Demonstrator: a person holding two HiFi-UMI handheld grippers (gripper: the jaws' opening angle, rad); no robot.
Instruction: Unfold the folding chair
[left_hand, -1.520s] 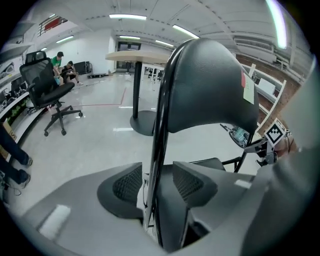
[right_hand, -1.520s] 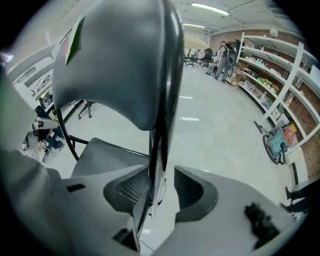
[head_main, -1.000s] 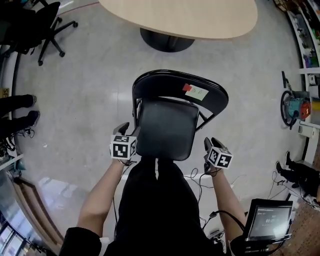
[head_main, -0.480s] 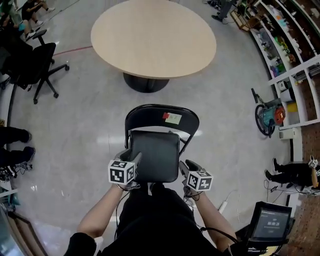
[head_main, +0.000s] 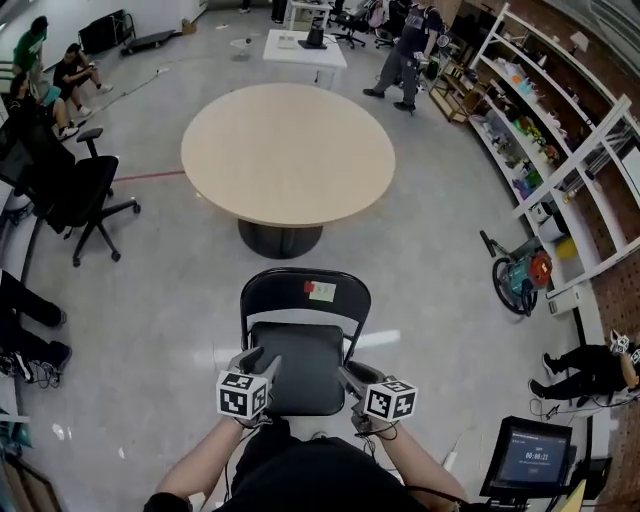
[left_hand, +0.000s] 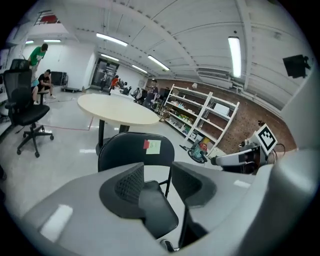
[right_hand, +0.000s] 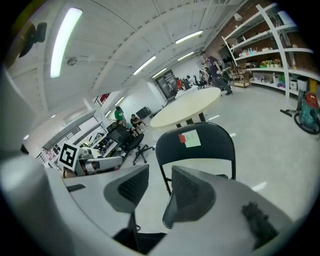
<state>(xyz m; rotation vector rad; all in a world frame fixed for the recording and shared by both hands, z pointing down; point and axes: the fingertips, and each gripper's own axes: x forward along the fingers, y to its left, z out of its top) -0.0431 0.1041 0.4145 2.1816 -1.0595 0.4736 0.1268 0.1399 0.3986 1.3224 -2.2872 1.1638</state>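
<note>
Black folding chair stands open on the floor at 6 o'clock, backrest toward the round tan tabletop at 12. Left tool sits at the seat's 9 o'clock edge, jaws lately closing a little with nothing seen clamped between them; right tool is at its 4 o'clock corner. Office chair at 9, shelving at 2, lit screen at 5.

The person wears black clothes, seen at 6 o'clock in the head view. The left gripper, at 7 o'clock, and the right gripper, at 5 o'clock, are grey. Each has a white cube with black squares on it. Their pads are black and bumpy.
</note>
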